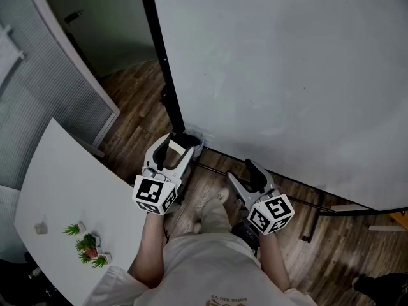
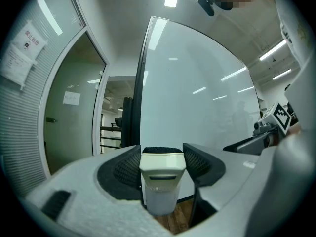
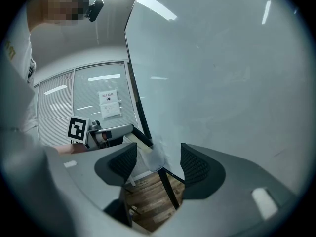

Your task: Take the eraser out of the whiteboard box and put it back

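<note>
Head view and both gripper views, read from left to right.

At far left, a white table (image 1: 64, 183) carries a few small potted plants (image 1: 86, 242). It stands well apart from the task's things.

Left of centre, the left gripper (image 1: 173, 150) is held roughly level, pointing at the lower left corner of the whiteboard (image 1: 287, 75). Its fingers are closed on the eraser (image 2: 162, 168). The eraser's cream body sits squarely between the two dark ribbed pads, with the black felt showing at its far end.

In the right gripper view, the eraser slants from these fingers down to the whiteboard box (image 3: 154, 157). This is a pale translucent holder fixed at the board's black edge, just above the wooden floor (image 1: 140, 107). The eraser's far end meets the mouth of the box; how deep it sits cannot be told.

At right, the right gripper (image 3: 159, 166) hangs near the board's lower rail, tilted slightly downward. Its fingers stand wide apart with nothing between the pads. The box and eraser appear beyond the gap, untouched by this gripper and well to its left in the head view.
</note>
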{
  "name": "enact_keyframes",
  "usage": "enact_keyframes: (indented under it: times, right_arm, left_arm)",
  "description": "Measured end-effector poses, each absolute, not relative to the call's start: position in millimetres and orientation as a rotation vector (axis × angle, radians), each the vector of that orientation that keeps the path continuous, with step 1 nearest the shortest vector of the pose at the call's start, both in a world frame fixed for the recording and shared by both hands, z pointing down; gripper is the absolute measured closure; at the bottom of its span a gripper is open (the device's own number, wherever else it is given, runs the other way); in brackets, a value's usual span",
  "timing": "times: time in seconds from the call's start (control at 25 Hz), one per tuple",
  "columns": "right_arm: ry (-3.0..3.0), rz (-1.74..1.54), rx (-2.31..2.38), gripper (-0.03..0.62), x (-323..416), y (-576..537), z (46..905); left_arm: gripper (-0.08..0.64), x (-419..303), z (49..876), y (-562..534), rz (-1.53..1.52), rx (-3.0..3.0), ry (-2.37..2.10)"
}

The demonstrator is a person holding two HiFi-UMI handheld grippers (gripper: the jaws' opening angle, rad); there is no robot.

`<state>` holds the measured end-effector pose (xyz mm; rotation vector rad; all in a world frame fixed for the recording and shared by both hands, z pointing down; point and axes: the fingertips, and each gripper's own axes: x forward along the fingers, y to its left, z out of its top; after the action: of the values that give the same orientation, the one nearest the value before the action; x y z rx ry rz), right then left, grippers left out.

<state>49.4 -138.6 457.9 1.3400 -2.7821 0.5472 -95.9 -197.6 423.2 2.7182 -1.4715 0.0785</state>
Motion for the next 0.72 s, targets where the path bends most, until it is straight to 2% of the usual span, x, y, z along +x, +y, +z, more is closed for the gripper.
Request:
enact_keyframes:
  times: [0.72]
  right_arm:
    - [-2.764,0.572,1.347,0.318,54,-146,465]
  left_arm:
    - [0.293,-89,438,-207,0.135,2.717,-1.444]
